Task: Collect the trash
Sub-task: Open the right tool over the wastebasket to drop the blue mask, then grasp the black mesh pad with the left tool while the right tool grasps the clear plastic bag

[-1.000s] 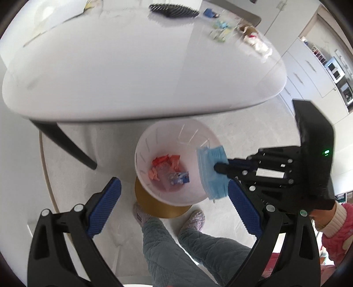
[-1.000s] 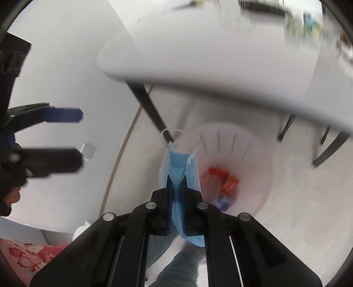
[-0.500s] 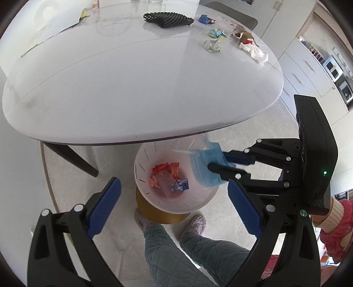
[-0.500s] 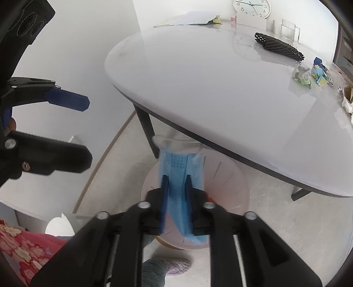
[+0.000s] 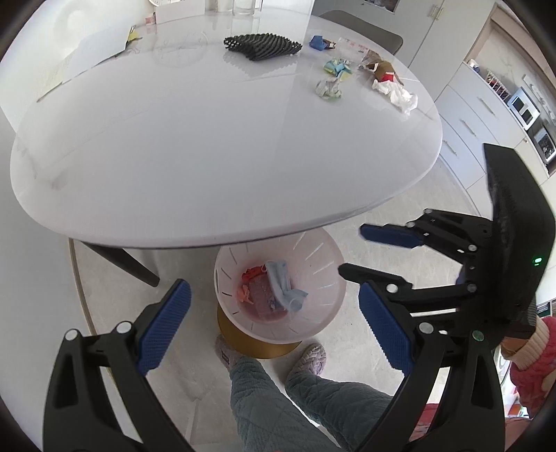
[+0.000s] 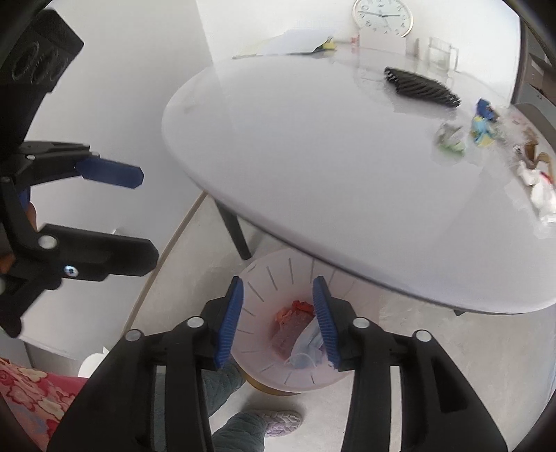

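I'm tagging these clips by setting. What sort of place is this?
Most likely a home kitchen-dining area: a white oval dining table, white drawer cabinets with what look like built-in ovens, and a wall clock behind the table.

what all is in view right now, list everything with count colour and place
table: 1, white, above the bin
bin: 1, translucent white, on the floor under the table edge
face mask: 1, light blue, inside the bin
wrappers: a few, red and orange, inside the bin
mesh mat: 1, black, far side of the table
crumpled trash: several pieces, mixed colours, table's right side
clock: 1, white face, behind the table
cabinets: white, right background
slippers: 2, grey, beside the bin
left gripper: black with blue pads, open, empty
right gripper: same, jaws just opened, empty
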